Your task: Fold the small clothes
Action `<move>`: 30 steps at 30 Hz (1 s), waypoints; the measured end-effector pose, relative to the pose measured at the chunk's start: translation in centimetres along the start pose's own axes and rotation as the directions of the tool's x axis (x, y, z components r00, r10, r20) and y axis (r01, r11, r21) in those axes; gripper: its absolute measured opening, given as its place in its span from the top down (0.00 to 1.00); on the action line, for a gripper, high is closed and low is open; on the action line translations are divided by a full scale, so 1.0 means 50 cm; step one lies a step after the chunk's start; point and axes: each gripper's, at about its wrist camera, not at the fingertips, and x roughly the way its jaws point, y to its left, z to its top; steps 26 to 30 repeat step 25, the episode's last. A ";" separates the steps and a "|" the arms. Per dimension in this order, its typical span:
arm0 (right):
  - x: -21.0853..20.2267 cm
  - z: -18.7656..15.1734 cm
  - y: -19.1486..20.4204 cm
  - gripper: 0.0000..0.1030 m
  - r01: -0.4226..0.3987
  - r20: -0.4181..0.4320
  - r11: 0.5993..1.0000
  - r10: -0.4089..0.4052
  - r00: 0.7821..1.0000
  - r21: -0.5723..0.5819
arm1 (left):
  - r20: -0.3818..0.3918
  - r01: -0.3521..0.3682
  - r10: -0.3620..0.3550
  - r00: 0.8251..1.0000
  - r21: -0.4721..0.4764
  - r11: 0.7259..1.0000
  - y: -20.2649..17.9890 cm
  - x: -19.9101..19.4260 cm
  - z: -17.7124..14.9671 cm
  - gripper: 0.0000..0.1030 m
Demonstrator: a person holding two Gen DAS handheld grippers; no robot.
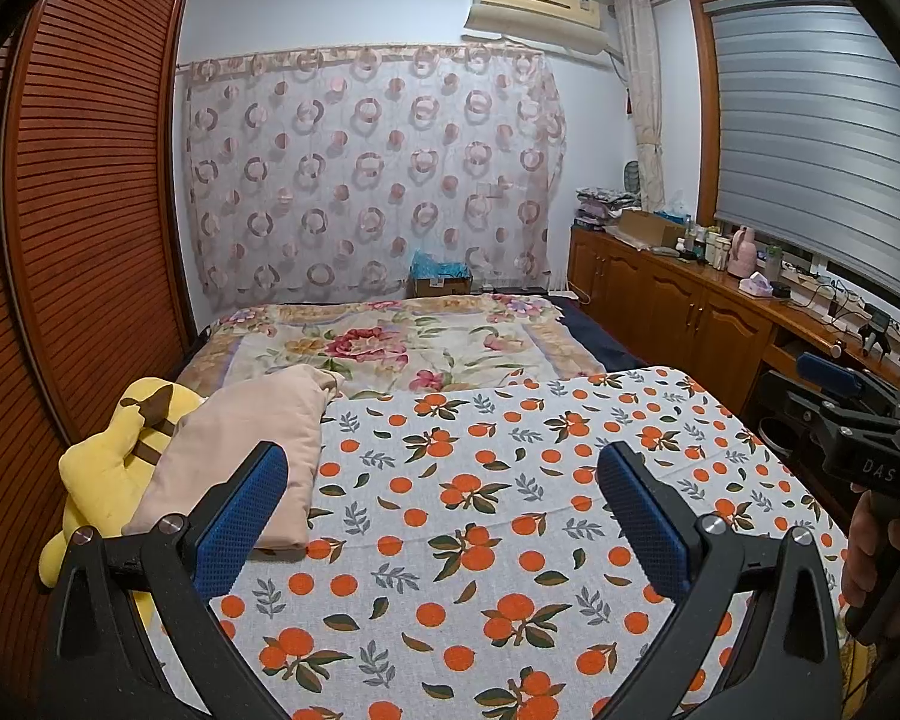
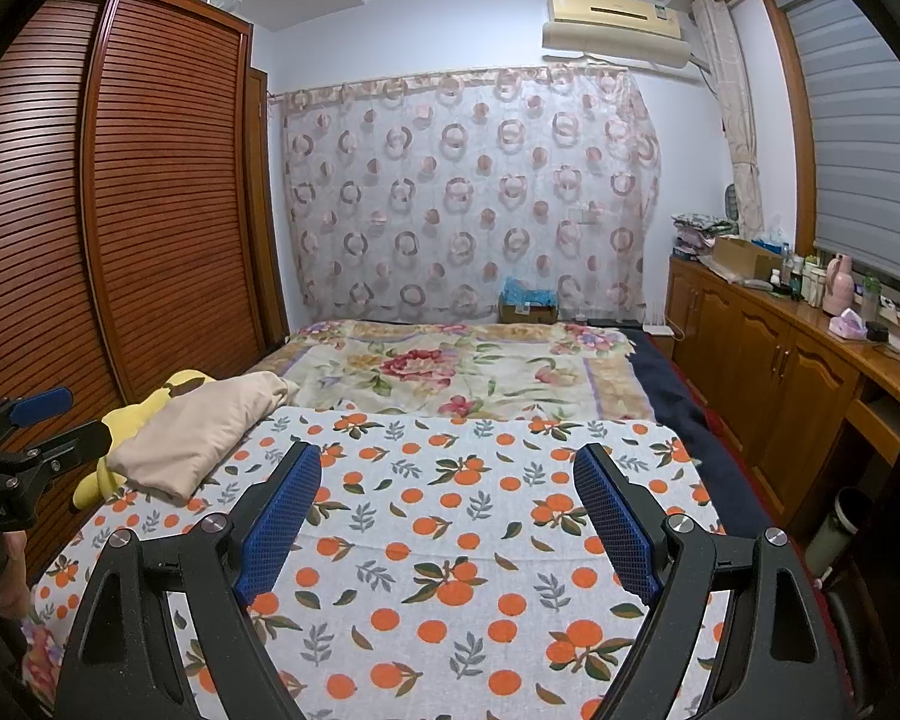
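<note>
A folded beige garment [image 1: 252, 450] lies at the left edge of the orange-print cloth [image 1: 510, 510], partly on a yellow plush toy [image 1: 114, 462]. It also shows in the right wrist view [image 2: 198, 432]. My left gripper [image 1: 444, 468] is open and empty above the cloth, with the garment just beyond its left finger. My right gripper [image 2: 447, 468] is open and empty over the cloth [image 2: 450, 540]. The right gripper also shows at the right edge of the left wrist view [image 1: 840, 396], and the left gripper at the left edge of the right wrist view [image 2: 42, 420].
The cloth covers a board on a bed with a floral blanket [image 1: 390, 342]. A slatted wooden wardrobe [image 1: 78, 210] stands on the left. A wooden cabinet [image 2: 780, 348] with bottles and boxes runs along the right. A cardboard box [image 2: 528, 306] sits by the curtain.
</note>
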 end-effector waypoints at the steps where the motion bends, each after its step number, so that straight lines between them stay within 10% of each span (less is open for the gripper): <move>1: 0.000 -0.001 0.000 0.15 0.000 -0.001 1.000 0.000 1.000 0.000 | 0.000 0.000 0.000 1.000 0.000 1.000 0.000 0.000 -0.001 0.00; 30: 0.000 -0.004 0.002 0.15 -0.004 -0.001 1.000 0.004 1.000 -0.001 | 0.004 0.001 -0.001 1.000 -0.002 1.000 0.002 -0.001 0.001 0.00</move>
